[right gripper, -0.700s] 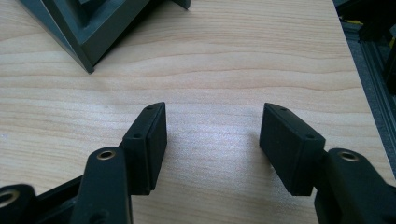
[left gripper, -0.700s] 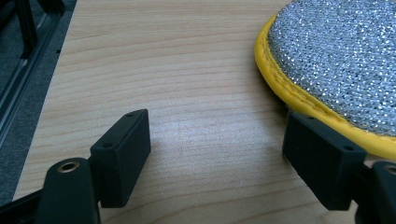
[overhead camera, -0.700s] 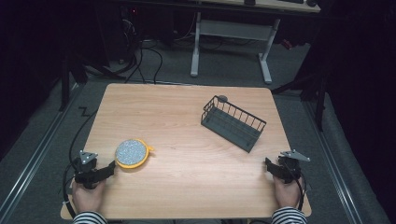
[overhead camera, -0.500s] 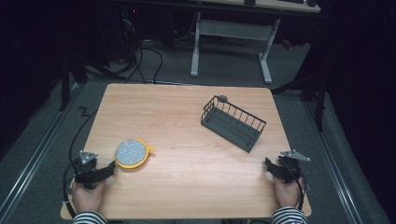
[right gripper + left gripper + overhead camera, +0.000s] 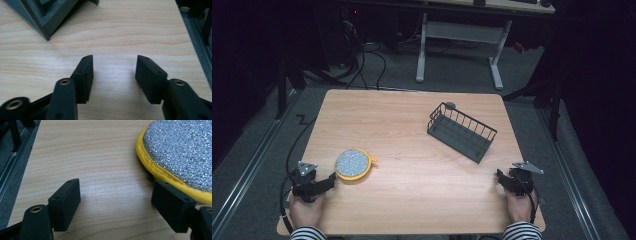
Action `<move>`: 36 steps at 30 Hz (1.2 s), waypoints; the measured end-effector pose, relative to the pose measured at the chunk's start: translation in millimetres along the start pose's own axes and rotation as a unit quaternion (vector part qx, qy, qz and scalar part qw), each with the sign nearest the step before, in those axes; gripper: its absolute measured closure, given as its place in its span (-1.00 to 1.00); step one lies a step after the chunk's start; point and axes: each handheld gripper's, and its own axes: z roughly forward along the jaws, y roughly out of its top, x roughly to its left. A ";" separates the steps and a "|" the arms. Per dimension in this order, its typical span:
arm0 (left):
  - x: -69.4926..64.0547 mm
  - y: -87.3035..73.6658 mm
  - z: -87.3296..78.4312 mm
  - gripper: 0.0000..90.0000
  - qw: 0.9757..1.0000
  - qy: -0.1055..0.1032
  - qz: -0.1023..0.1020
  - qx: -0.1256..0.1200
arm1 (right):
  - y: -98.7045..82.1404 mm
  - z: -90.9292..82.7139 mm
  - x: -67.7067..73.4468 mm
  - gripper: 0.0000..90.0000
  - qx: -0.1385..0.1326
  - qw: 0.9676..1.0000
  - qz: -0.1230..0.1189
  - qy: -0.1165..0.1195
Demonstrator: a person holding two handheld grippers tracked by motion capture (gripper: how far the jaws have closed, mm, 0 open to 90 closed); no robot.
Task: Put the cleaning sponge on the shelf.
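A round scrubbing pad (image 5: 353,163) with a silver mesh top and yellow rim lies near the table's front left; in the left gripper view the pad (image 5: 182,152) is at the upper right. My left gripper (image 5: 330,182) rests on the table just left of the pad, jaws open with bare wood between them (image 5: 116,195); its right jaw sits at the pad's rim. A dark wire basket (image 5: 461,131) stands empty at the right of centre; its corner (image 5: 47,17) appears in the right gripper view. My right gripper (image 5: 500,176) rests at the front right, open and holding nothing (image 5: 114,70).
The wooden table (image 5: 412,130) has its right edge (image 5: 190,37) close to my right gripper and its left edge close to my left gripper. A cable (image 5: 294,145) trails off the table's left side. A desk frame (image 5: 462,35) stands on the floor behind.
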 end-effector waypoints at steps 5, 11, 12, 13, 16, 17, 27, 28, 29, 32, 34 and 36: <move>0.2 -0.3 -0.5 -0.49 1.000 -0.006 0.001 0.000 | 6.9 -10.8 3.6 0.19 -0.017 0.999 0.004 0.030; 0.0 0.3 0.2 -0.48 1.000 -0.005 0.004 0.001 | 23.4 -19.8 2.5 0.23 -0.031 0.999 -0.009 0.041; -0.3 0.4 0.4 -0.48 1.000 -0.004 0.005 0.001 | 27.2 -21.4 1.9 0.23 -0.032 0.999 -0.011 0.041; -0.6 0.5 0.4 -0.48 1.000 -0.003 0.006 0.002 | 30.4 -23.1 1.3 0.23 -0.033 0.998 -0.008 0.043; 0.0 0.1 0.1 -0.48 1.000 -0.006 0.003 0.000 | 39.5 -26.6 -0.6 0.24 -0.038 0.998 -0.010 0.046; 0.3 0.1 -0.1 -0.48 1.000 -0.006 0.002 0.000 | 45.4 -28.6 -1.2 0.24 -0.041 0.998 -0.009 0.051; -1.2 0.5 0.6 -0.47 1.000 0.000 0.007 0.001 | 93.6 -36.8 -1.9 0.23 -0.059 0.995 -0.024 0.078; -1.2 0.5 0.6 -0.47 1.000 0.000 0.007 0.001 | 98.2 -36.0 -1.2 0.23 -0.061 0.994 -0.026 0.084; -1.3 0.5 0.6 -0.47 1.000 0.000 0.006 0.001 | 107.2 -33.1 1.7 0.23 -0.061 0.994 -0.043 0.081; -1.4 0.2 0.4 -0.47 1.000 0.001 0.006 0.001 | 116.0 -29.4 2.0 0.22 -0.063 0.993 -0.047 0.084; -1.4 0.2 0.3 -0.47 1.000 0.001 0.006 0.001 | 124.3 -24.2 0.2 0.20 -0.063 0.993 -0.042 0.093; -1.4 0.2 0.3 -0.47 1.000 0.001 0.006 0.001 | 132.9 -17.7 0.1 0.19 -0.051 0.993 -0.048 0.092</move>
